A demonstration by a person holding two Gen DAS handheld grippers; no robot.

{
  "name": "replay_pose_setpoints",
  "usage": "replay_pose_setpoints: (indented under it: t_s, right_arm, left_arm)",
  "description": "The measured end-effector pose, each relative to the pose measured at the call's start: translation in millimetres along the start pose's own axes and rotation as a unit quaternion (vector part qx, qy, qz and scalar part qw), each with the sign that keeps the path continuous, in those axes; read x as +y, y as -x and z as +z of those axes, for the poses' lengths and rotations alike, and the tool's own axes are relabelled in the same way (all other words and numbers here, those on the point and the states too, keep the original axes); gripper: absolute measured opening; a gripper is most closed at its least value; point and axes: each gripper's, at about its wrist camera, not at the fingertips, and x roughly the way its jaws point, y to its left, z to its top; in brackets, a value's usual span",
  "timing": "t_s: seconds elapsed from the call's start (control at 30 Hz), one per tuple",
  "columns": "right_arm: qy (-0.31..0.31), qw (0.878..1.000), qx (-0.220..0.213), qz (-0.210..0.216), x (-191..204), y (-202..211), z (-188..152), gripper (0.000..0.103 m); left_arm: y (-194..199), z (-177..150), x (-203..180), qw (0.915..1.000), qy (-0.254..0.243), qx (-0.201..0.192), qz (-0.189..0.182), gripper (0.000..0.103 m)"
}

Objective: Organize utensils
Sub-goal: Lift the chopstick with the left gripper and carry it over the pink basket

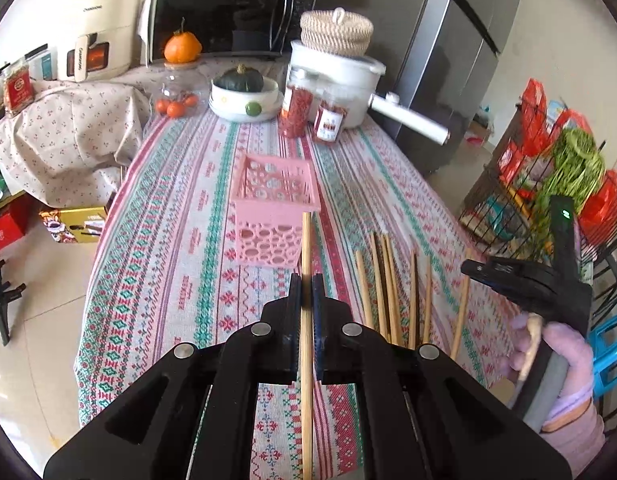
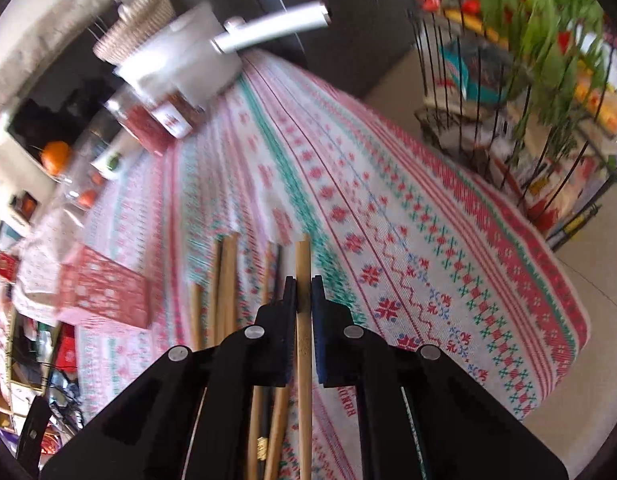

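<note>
My left gripper (image 1: 307,280) is shut on a single wooden chopstick (image 1: 306,248), whose tip reaches toward the near edge of the pink perforated basket (image 1: 274,208) on the patterned tablecloth. Several more chopsticks (image 1: 388,292) lie on the cloth to the right of it. In the left wrist view the right gripper (image 1: 508,276) appears at the right edge, held by a hand in a pink sleeve. In its own blurred view, my right gripper (image 2: 304,284) is shut on another wooden chopstick (image 2: 303,260), with the remaining chopsticks (image 2: 224,280) lying left of it and the pink basket (image 2: 104,288) farther left.
At the table's far end stand a white pot with a long handle (image 1: 348,80), two jars of red contents (image 1: 296,108), a bowl holding a green squash (image 1: 244,92) and a glass jar with small oranges (image 1: 180,92). A wire rack of groceries (image 1: 548,184) stands right of the table.
</note>
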Motion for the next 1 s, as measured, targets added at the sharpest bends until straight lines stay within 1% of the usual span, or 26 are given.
replay_pose_setpoints:
  t_s: [0.1,0.23,0.37,0.5,0.53,0.67,0.77,0.9,1.0]
  right_arm:
    - [0.016,0.999,-0.034,0.021,5.1,25.8,-0.3,0.008]
    - [0.032,0.995,-0.086,0.038,10.6,65.1,-2.5,0.008]
    - [0.03,0.99,-0.124,0.066,10.4,106.2,-2.6,0.008]
    - [0.03,0.983,-0.156,0.089,17.4,137.1,6.4,0.008]
    - [0.03,0.981,-0.165,0.1,22.2,144.6,13.6,0.008]
    - [0.031,0.975,-0.187,0.119,40.6,161.8,36.8,0.008]
    - [0.03,0.97,-0.201,0.132,55.6,171.1,53.9,0.008]
    - [0.035,0.967,-0.208,0.144,76.6,172.2,71.9,0.008]
    - [0.044,0.965,-0.212,0.15,95.0,169.9,82.4,0.008]
  left_arm:
    - [12.4,1.9,2.1,0.9997,0.005,-0.023,-0.007,0.004]
    - [34.7,5.8,2.7,0.9984,0.008,-0.055,-0.011,0.004]
    - [55.8,14.7,3.3,0.996,0.018,-0.087,-0.01,0.004]
    - [79.7,37.6,1.8,0.9911,0.023,-0.131,-0.003,0.004]
    - [83.6,44.6,1.3,0.99,0.025,-0.139,-0.003,0.004]
    - [96.1,79.6,-4.7,0.9849,0.024,-0.171,0.007,0.004]
    - [100.5,107.9,-11.6,0.9794,0.017,-0.199,0.027,0.004]
    - [93.5,135.4,-15.0,0.9727,0.012,-0.224,0.06,0.004]
    - [77.7,145.1,-11.2,0.9706,0.015,-0.228,0.077,0.004]
